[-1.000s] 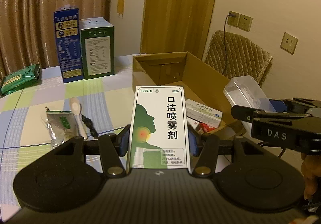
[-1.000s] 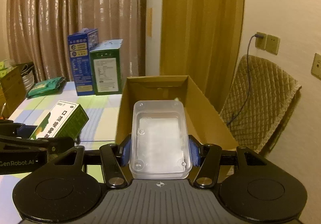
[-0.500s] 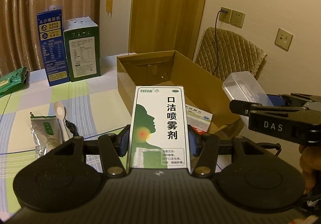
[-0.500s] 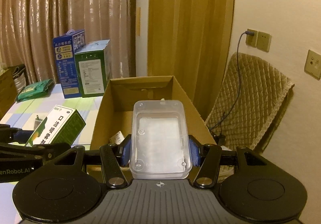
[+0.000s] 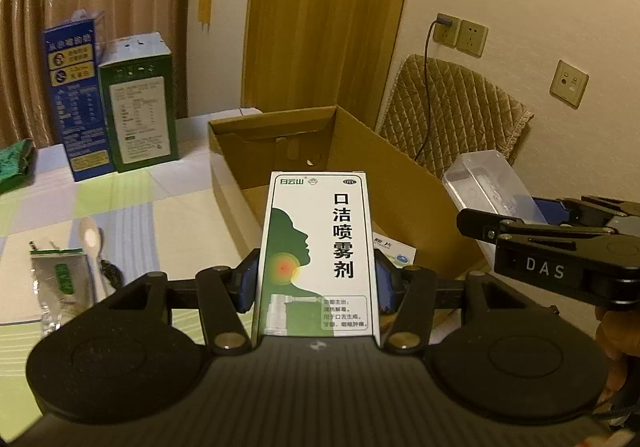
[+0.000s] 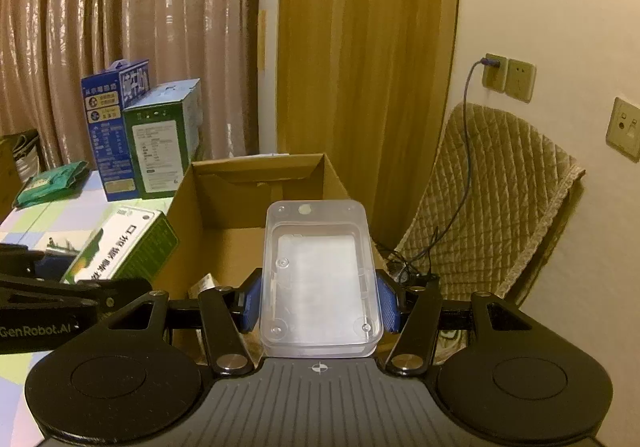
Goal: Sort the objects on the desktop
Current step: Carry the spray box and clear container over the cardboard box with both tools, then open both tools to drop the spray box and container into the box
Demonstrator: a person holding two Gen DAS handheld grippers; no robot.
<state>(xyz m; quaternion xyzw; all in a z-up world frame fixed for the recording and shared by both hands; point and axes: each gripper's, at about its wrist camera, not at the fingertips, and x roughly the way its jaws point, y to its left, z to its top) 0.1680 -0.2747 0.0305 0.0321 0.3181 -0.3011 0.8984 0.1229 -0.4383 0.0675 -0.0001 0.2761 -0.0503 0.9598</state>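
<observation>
Two grips | left gripper (image 5: 318, 283) clamps light, crushable spray carton (image 5: 318, 247) mid-sides | right gripper (image 6: 320, 301) pinches slick, rigid clear plastic box (image 6: 318, 275) by long walls

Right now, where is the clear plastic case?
The clear plastic case is clamped in the right gripper, held above the near right corner of the open cardboard box. In the left wrist view it shows at right, beyond the box's right wall.

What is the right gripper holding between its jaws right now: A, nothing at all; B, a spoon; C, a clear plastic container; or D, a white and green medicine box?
C: the right gripper has its blue pads pressed on both sides of the clear plastic container, held in front of the open cardboard box.
</observation>
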